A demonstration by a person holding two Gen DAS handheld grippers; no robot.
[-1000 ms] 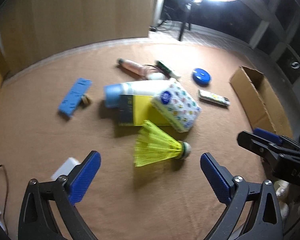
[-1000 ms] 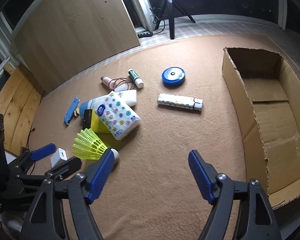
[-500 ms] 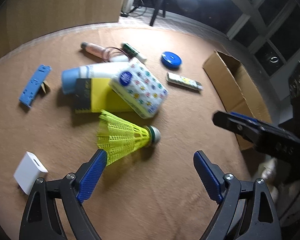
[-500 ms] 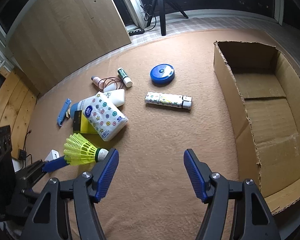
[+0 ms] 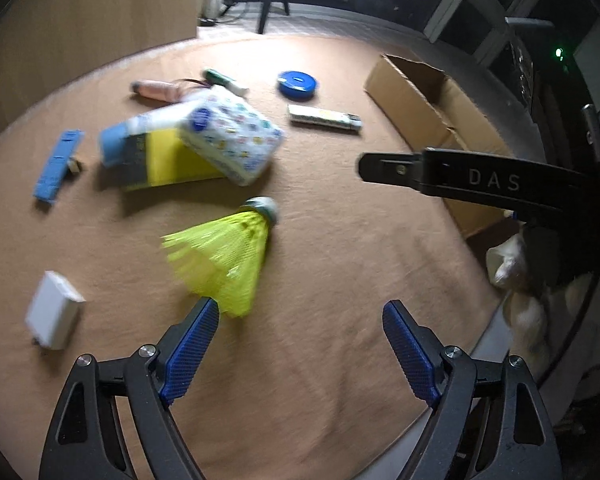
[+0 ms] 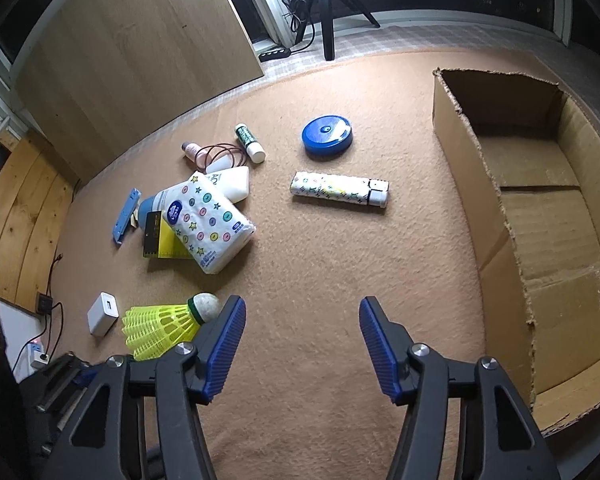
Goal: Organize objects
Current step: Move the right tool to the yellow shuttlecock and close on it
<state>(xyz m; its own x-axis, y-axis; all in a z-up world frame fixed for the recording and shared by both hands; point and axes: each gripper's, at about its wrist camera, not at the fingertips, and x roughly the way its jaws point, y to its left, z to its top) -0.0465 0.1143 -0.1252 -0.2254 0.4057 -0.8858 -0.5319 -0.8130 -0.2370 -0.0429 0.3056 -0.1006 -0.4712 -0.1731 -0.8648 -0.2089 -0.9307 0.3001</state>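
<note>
A yellow shuttlecock (image 5: 224, 258) (image 6: 164, 326) lies on the tan carpet just ahead of my left gripper (image 5: 300, 310), whose jaws are closing with nothing between them. My right gripper (image 6: 302, 308) hovers over bare carpet, its jaws also closing on nothing; the shuttlecock sits just left of its left finger (image 6: 226, 344). A patterned tissue pack (image 6: 210, 226) (image 5: 232, 140) rests on a yellow booklet (image 5: 172, 158) and a white bottle (image 6: 232, 184). An open cardboard box (image 6: 540, 220) (image 5: 428, 100) stands at the right.
Scattered on the carpet are a blue round tin (image 6: 327, 135), a patterned tube (image 6: 339, 188), a blue strip (image 6: 125, 216), a white charger (image 6: 102, 313) (image 5: 54, 310), a green-capped stick (image 6: 250, 144) and a pink bottle (image 6: 192, 151). A wooden board (image 6: 132, 48) leans behind.
The left gripper swung across so the shuttlecock now lies nearer its left finger, and its jaws narrowed slightly. The right gripper's jaws narrowed while it stayed in place.
</note>
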